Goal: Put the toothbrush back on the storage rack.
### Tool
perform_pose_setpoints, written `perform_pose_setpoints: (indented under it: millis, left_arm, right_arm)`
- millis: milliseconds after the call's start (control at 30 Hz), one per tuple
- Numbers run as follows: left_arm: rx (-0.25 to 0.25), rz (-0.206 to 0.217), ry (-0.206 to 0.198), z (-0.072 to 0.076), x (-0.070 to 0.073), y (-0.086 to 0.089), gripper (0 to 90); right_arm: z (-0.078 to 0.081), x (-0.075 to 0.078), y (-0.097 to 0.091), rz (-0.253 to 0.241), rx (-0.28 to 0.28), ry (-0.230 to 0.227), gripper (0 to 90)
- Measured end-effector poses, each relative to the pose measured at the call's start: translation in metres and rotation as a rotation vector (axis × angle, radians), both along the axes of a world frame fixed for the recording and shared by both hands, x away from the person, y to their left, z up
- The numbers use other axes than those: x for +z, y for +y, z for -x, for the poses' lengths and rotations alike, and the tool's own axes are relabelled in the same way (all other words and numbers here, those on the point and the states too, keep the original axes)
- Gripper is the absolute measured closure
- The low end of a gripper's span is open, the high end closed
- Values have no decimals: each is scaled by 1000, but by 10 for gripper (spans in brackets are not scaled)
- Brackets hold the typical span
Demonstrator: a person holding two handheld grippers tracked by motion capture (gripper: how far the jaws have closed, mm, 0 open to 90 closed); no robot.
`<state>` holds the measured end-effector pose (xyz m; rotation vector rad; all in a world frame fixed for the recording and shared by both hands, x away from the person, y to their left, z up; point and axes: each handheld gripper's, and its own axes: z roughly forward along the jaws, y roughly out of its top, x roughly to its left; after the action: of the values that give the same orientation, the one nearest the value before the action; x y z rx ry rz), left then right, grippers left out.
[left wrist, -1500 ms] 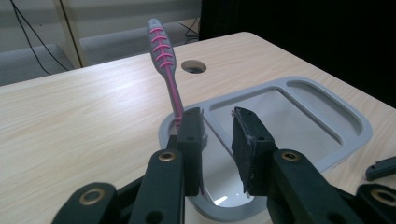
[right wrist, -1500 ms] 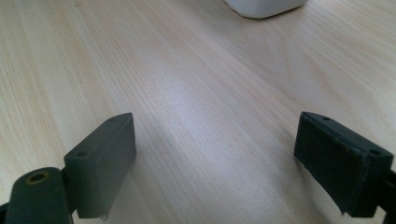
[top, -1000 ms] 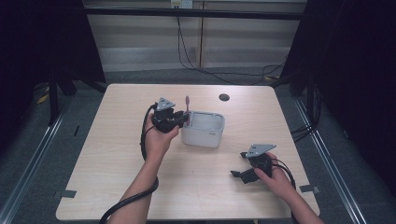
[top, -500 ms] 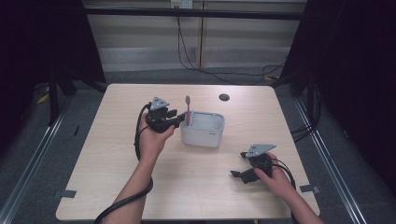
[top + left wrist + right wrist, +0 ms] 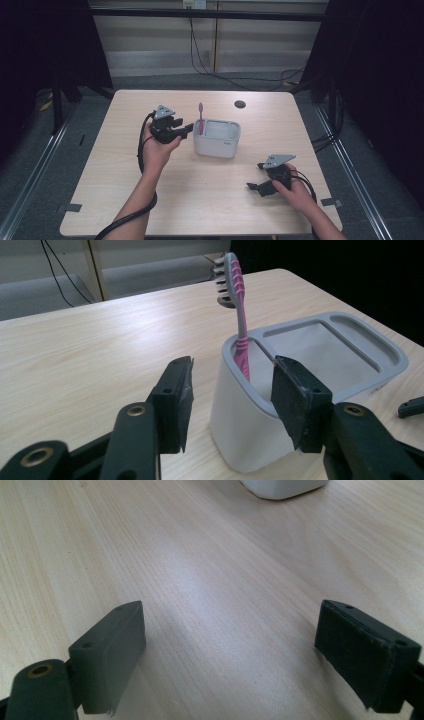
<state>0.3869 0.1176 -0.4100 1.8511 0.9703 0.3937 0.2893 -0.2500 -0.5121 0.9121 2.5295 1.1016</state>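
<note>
The pink toothbrush [image 5: 239, 315] stands upright, bristles up, in the narrow end compartment of the white holder [image 5: 217, 142] on the worktop [image 5: 115, 165]. Just beside that end of the holder, the left hand-held gripper [image 5: 230, 397] has just been opening, nothing between its pads. Well apart from the holder, the right hand-held gripper [image 5: 230, 650] rests wide and empty.

Pink toothbrush [image 5: 239, 315] upright in white holder [image 5: 240, 440]

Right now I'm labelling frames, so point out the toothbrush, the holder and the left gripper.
toothbrush [image 5: 241, 315], left gripper view, pink handle
holder [image 5: 237, 430], left gripper view, white outer wall
left gripper [image 5: 186, 130], high view, between its fingertips
</note>
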Motion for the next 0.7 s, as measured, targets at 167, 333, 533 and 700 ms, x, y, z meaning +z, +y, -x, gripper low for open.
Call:
perform_pose_setpoints:
  millis: [167,333,533,700]
  left_arm:
    - [-12,11,-6,1,-1,4,491]
    - [-25,20,-6,3,-1,6,457]
    - [-39,32,-8,5,-2,9,420]
    - [-52,24,-14,6,-3,12,402]
  right_arm:
    - [0,0,0,0,1,0,123]
    - [0,0,0,0,0,0,123]
    - [0,0,0,0,0,0,123]
    - [0,0,0,0,0,0,123]
